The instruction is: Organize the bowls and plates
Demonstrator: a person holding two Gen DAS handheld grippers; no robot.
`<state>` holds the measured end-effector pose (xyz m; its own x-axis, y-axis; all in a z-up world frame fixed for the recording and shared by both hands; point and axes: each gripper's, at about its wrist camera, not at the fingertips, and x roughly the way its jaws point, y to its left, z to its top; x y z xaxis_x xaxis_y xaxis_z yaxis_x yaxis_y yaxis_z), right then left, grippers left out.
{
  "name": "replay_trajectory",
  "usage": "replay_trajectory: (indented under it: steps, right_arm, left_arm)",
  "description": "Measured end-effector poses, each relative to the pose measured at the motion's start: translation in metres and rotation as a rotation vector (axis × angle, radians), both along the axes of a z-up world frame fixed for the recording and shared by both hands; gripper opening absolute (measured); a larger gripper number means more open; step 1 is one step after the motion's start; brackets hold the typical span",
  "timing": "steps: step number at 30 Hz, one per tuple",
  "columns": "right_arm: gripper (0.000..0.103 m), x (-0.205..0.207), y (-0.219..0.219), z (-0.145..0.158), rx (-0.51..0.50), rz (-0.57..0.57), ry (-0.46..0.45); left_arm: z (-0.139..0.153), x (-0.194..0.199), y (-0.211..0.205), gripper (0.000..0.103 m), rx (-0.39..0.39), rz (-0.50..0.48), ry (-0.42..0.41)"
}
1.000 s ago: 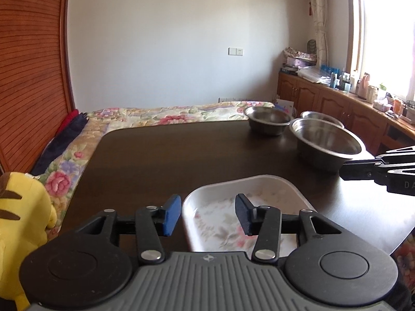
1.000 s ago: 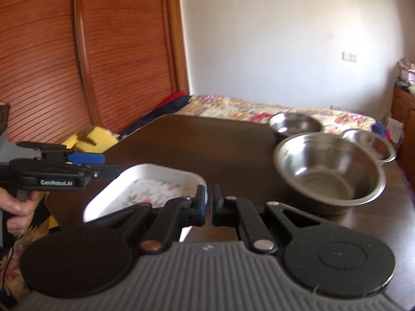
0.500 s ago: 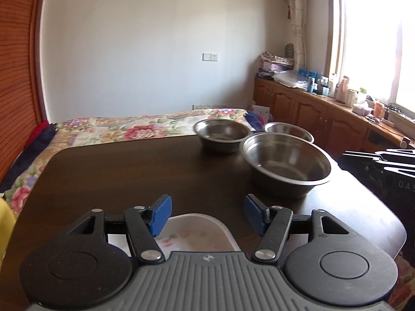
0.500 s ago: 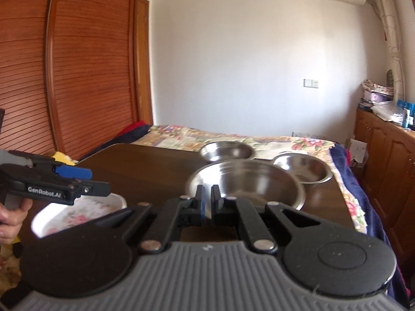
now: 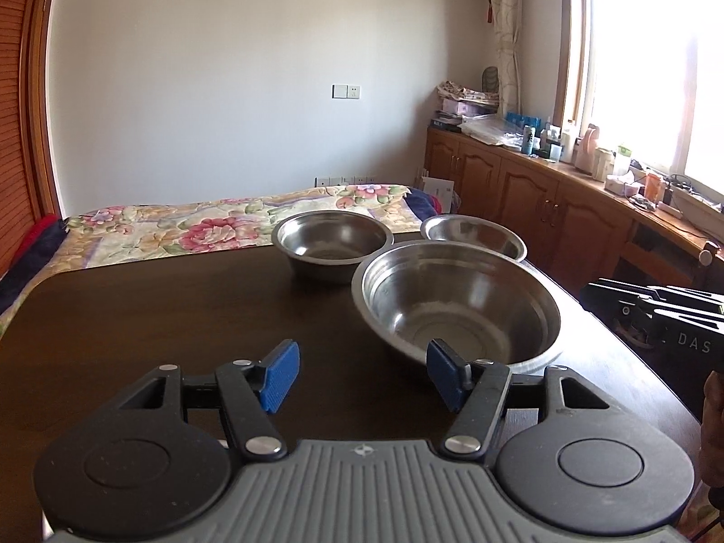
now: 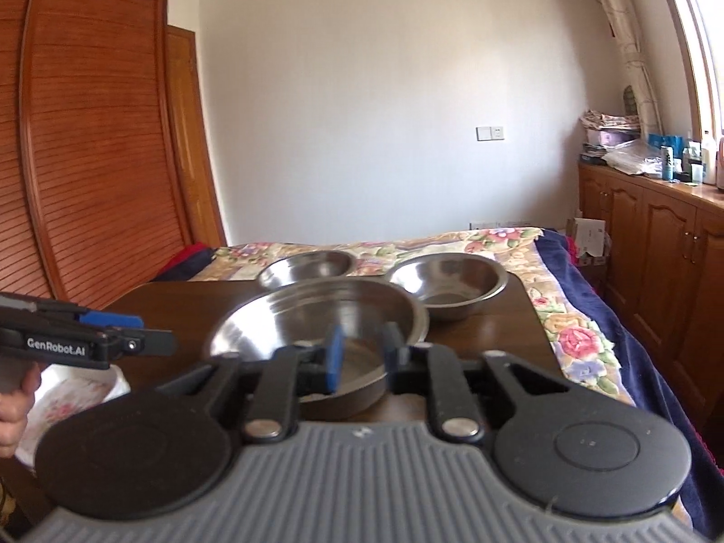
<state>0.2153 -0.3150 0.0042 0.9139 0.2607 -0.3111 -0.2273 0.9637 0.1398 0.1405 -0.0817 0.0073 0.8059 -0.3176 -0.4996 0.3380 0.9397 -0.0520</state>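
Three steel bowls stand on the dark wooden table (image 5: 181, 316). The large bowl (image 5: 457, 303) is nearest, a medium bowl (image 5: 332, 244) sits behind it on the left, and a small bowl (image 5: 473, 235) sits behind on the right. My left gripper (image 5: 362, 373) is open and holds nothing, its right blue pad just short of the large bowl's near rim. My right gripper (image 6: 364, 355) is open in front of the large bowl (image 6: 316, 316); whether it touches is unclear. A white floral dish (image 6: 77, 393) lies below the left gripper (image 6: 145, 332).
A bed with a floral cover (image 5: 203, 226) lies beyond the table's far edge. Wooden cabinets with a cluttered top (image 5: 565, 190) run along the right wall under the window. A slatted wardrobe (image 6: 90, 181) stands on the left. A hand (image 6: 13, 402) holds the left gripper.
Both grippers have swung toward the bowls, which now look closer. The right gripper went from shut to open. The white dish has dropped out of the left wrist view.
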Motion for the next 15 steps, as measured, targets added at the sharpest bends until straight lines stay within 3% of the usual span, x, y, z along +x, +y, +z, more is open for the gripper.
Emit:
replay_trajectory:
  steps: [2,5,15]
  right_arm:
    - [0.042,0.007,-0.006,-0.004,0.007,-0.007,0.000]
    - [0.043,0.020,-0.013,-0.010,0.031,-0.005,0.017]
    - [0.043,0.045,-0.016,-0.024,0.056,0.011,0.055]
  left_arm:
    - [-0.001,0.007,-0.005,0.070,0.001,0.002,0.006]
    - [-0.004,0.015,-0.011,0.073,0.000,0.002,0.014]
    - [-0.013,0.035,-0.022,0.071,-0.002,-0.002,0.046]
